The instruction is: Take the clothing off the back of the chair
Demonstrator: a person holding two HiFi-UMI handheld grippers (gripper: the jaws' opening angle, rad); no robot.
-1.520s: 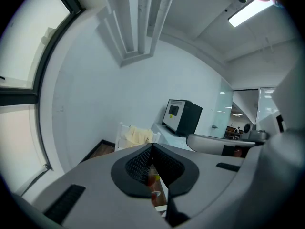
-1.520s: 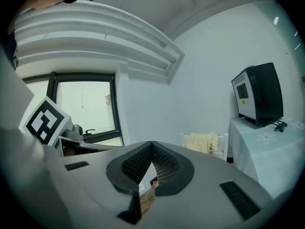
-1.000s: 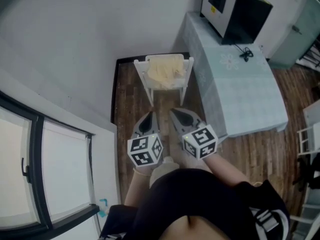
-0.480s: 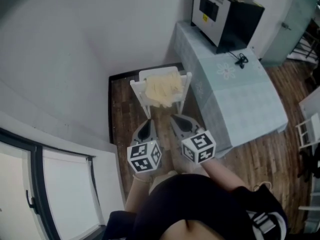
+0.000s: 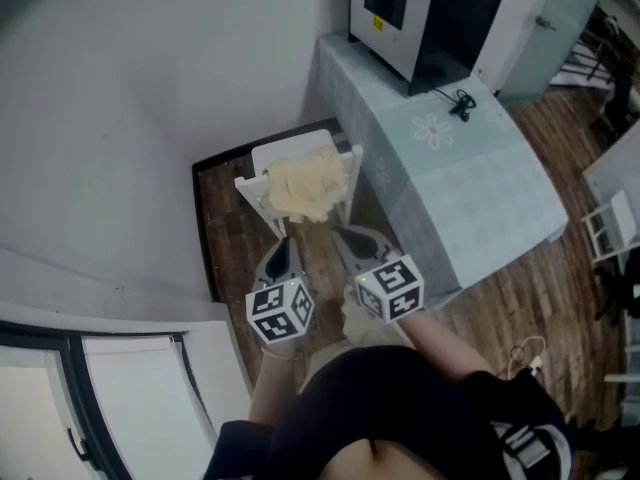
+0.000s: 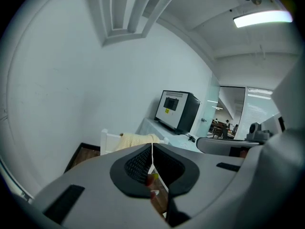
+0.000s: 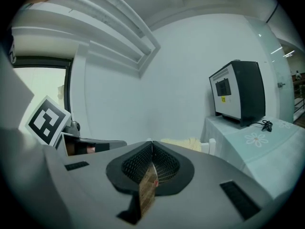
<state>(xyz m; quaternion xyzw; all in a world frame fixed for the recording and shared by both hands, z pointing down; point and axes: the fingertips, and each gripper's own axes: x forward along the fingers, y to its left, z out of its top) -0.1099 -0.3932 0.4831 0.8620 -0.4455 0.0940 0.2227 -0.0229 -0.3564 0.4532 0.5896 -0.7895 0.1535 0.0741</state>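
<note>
Cream clothing (image 5: pixel 300 186) lies over the white chair (image 5: pixel 285 151)'s back. Right of the chair stands a cloth-covered table (image 5: pixel 480 193), with a black boxy appliance (image 5: pixel 420 16) at its far edge.

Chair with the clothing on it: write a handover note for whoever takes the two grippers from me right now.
Left gripper: shut, empty, pointed at the chair but short of it.
Right gripper: shut, empty, beside the left one, also short of the chair.
Clothing: pale yellow, draped over the chair back. The chair stands by the wall, next to the cloth-covered table.
Done: nothing on the clothing itself; it lies untouched on the back.
Left: close in, open the jaws, grip the clothing and lift it off the chair back.
</note>
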